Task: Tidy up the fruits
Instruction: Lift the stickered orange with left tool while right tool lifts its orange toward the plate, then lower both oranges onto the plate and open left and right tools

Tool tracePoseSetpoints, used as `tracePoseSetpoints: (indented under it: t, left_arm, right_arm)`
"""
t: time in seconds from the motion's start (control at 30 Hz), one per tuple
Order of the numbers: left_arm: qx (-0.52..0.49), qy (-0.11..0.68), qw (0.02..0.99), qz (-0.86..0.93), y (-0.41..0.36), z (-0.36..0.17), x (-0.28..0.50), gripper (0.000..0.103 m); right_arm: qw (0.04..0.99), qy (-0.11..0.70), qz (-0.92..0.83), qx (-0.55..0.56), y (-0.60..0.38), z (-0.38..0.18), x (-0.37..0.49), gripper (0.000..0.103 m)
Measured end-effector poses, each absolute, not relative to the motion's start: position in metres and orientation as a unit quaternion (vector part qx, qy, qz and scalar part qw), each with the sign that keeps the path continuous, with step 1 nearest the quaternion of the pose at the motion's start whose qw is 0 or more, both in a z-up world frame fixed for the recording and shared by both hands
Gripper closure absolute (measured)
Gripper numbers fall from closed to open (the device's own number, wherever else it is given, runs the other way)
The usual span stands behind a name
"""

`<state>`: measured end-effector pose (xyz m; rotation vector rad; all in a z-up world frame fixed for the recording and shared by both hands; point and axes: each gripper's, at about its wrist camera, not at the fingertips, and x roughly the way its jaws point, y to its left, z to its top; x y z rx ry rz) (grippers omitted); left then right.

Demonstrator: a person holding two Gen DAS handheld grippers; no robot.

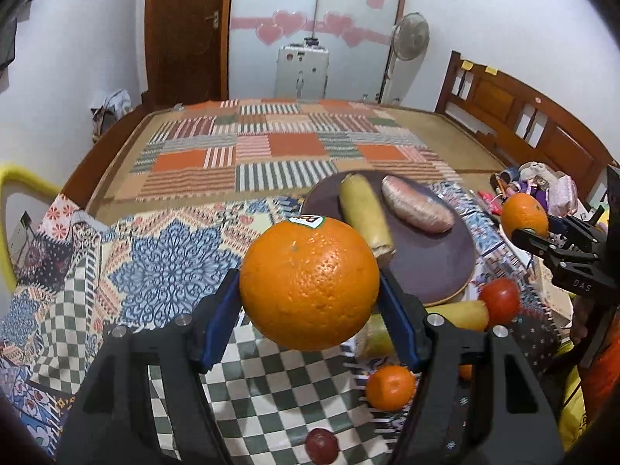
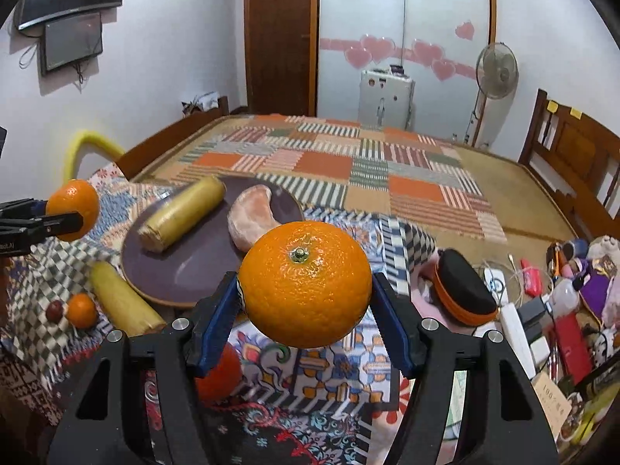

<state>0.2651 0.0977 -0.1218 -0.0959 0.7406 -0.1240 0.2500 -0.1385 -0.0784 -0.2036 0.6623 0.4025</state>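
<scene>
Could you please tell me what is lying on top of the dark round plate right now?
On the plate lie a yellow wrapped roll and a pinkish citrus segment. The held orange covers its near edge.

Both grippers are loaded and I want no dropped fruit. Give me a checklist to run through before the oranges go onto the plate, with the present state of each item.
1. Left gripper firm on the stickered orange: ok, both pads press its sides.
2. Right gripper firm on its orange: ok, clamped mid-body, stem up.
3. Free room on the dark plate: ok, the near part is bare beside the yellow cylinder and the pink segment.
4. Grippers apart from each other: ok, a wide gap shows.
5. Plate lying steady on the cloth: cannot tell.
6. Loose fruit below the left gripper, small orange and dark red fruit: not ok, in the way of a low path.
</scene>
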Motion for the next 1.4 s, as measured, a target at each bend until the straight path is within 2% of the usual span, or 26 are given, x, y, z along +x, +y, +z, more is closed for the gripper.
tracePoseSetpoints:
  t: [0.4, 0.97, 1.4]
  left_arm:
    - [-0.035, 0.338, 0.938, -0.069, 0.081, -0.105, 0.284, 0.035]
    - [-0.027, 0.381, 0.922, -0.058, 0.071, -0.144, 0.348, 0.035]
    - [-0.023, 0.392, 0.917, -0.071, 0.053, -0.150, 0.372, 0.035]
  right_arm:
    - [0.921, 0.302, 0.223, -0.103, -0.118, -0.074, 0.258, 0.039]
    - [0.917, 0.306, 0.233, -0.110, -0.115, -0.087, 0.281, 0.039]
    - [0.916, 0.308, 0.234, -0.108, -0.118, -0.089, 0.282, 0.039]
